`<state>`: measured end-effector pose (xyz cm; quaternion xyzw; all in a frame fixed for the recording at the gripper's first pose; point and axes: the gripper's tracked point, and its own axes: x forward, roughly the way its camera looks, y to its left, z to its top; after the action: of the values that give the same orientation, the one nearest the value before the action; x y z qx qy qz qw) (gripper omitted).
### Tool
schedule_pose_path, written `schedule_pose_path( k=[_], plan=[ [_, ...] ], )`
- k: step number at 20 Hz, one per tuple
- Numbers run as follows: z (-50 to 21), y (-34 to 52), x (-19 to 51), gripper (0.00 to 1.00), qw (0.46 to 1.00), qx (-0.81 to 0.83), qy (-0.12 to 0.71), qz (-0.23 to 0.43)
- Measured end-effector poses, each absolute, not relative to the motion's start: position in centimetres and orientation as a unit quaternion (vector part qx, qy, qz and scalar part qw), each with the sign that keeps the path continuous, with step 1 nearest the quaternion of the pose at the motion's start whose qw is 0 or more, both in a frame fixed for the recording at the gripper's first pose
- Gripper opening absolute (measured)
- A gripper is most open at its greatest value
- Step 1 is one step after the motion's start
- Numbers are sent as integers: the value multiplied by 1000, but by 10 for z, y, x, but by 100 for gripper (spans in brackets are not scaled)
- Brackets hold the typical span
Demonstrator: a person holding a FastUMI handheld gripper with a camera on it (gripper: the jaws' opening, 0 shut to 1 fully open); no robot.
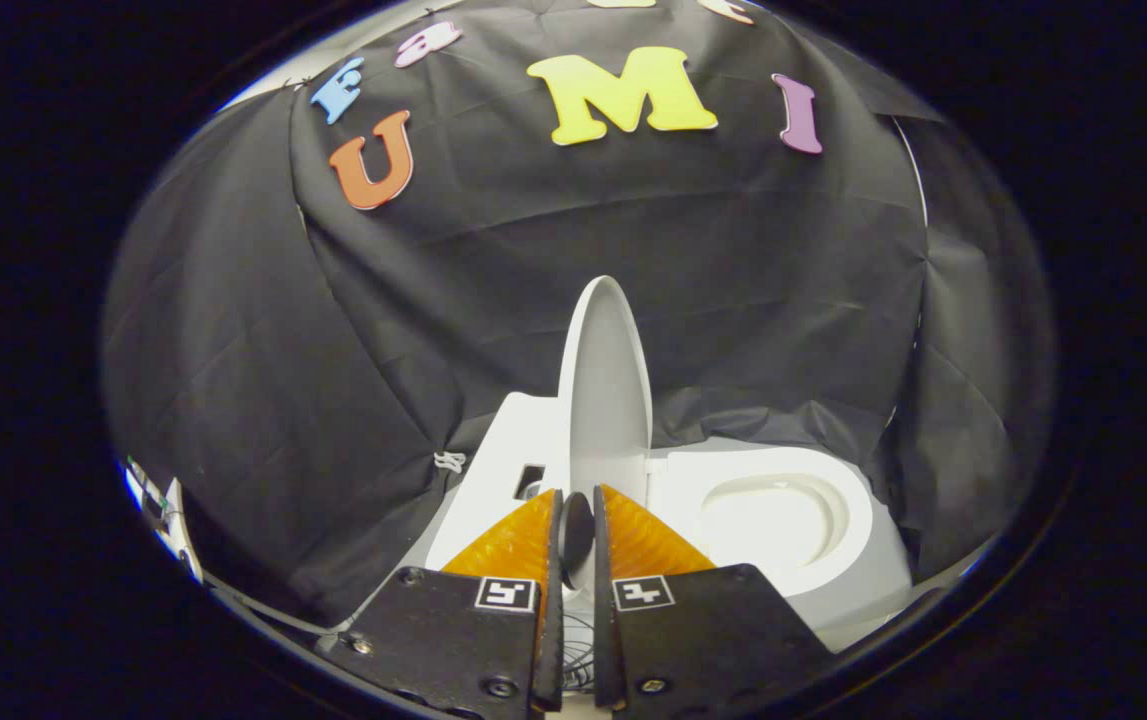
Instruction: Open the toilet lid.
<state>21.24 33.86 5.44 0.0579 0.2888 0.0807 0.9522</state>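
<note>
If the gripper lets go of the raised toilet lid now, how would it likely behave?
The lid stands near upright above the seat, so it may stay put or tip either way. It looks like a rigid, smooth shell, probably stiff and slippery. The gripper has its fingers nearly together; whether they press on the lid's edge is unclear.

Creased black cloth (pixel 493 300) is hanging as the booth's wall across the whole backdrop, bunching at lower right, while a bright gap (pixel 158 505) with cables is showing at lower left.

Hand-held gripper (pixel 576 525) level, 2 fingers nearly closed w/ narrow gap, nothing pinched.
</note>
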Motion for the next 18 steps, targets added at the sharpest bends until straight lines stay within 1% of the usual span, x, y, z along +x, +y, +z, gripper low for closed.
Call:
schedule_pose_path(
  k=[14, 18],
  plan=[
    [36, 409, 217, 15, 951, -49, 295, 78],
    [38, 404, 218, 15, 954, -96, 275, 68]
  ],
)
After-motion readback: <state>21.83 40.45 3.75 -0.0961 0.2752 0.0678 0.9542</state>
